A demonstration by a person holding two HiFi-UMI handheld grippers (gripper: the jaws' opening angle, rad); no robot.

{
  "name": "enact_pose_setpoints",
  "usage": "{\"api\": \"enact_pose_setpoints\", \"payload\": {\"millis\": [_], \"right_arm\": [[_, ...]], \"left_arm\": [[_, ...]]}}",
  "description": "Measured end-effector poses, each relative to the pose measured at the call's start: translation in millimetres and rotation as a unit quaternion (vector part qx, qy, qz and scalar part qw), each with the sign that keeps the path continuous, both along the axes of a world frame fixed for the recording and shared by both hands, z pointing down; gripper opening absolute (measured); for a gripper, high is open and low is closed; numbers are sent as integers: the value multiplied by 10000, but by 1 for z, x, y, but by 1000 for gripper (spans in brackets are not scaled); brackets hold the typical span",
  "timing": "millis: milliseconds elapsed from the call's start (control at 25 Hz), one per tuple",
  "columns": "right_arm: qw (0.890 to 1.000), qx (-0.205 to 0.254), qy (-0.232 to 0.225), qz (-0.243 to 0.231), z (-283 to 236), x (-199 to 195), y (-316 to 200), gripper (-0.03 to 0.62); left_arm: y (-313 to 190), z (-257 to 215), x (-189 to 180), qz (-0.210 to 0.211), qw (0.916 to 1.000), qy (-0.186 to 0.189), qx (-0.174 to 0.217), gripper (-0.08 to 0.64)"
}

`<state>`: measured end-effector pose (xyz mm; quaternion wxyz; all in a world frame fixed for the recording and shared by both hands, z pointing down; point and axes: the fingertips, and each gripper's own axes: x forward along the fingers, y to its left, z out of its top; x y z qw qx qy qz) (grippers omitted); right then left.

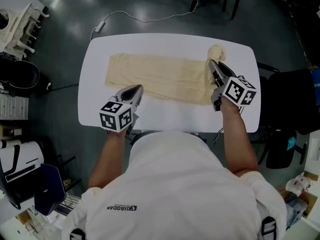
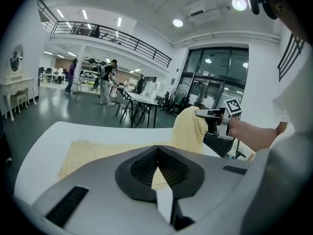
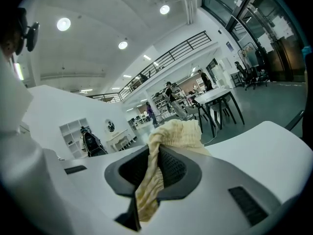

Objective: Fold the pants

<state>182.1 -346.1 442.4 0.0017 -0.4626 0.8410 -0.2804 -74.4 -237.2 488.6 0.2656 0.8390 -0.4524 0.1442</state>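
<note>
Pale yellow pants [image 1: 160, 76] lie lengthwise across the white table [image 1: 165, 116]. My right gripper [image 1: 212, 63] is shut on their right end, which is lifted off the table in a bunch [image 1: 216, 50]. In the right gripper view the cloth [image 3: 178, 133] hangs down between the closed pads of that gripper [image 3: 155, 148]. My left gripper [image 1: 138, 88] sits at the near edge of the pants, left of the middle. The left gripper [image 2: 157, 148] has its jaws together with a sliver of yellow cloth [image 2: 157, 179] between them. The lifted end [image 2: 188, 126] and the right gripper [image 2: 215, 119] show beyond it.
A cable with a power strip [image 1: 100, 26] lies on the floor past the table's far edge. A dark chair [image 1: 285, 99] stands close to the table's right side. White shelving [image 1: 20, 19] is at the far left. People [image 2: 105, 82] stand far off in the hall.
</note>
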Motion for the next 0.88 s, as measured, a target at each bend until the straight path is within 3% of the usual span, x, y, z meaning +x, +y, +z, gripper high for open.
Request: {"api": "enact_pose_setpoints", "payload": {"millis": [480,880], "right_arm": [[9996,10,211,208,-3,-109,-13,72],[9988,88,445,176,-5,-180,-27,72]], "left_arm": [[5,5,-107,8,10000,64,-31,28],[10,8,-167,-150,9998,98,-5,28]]}}
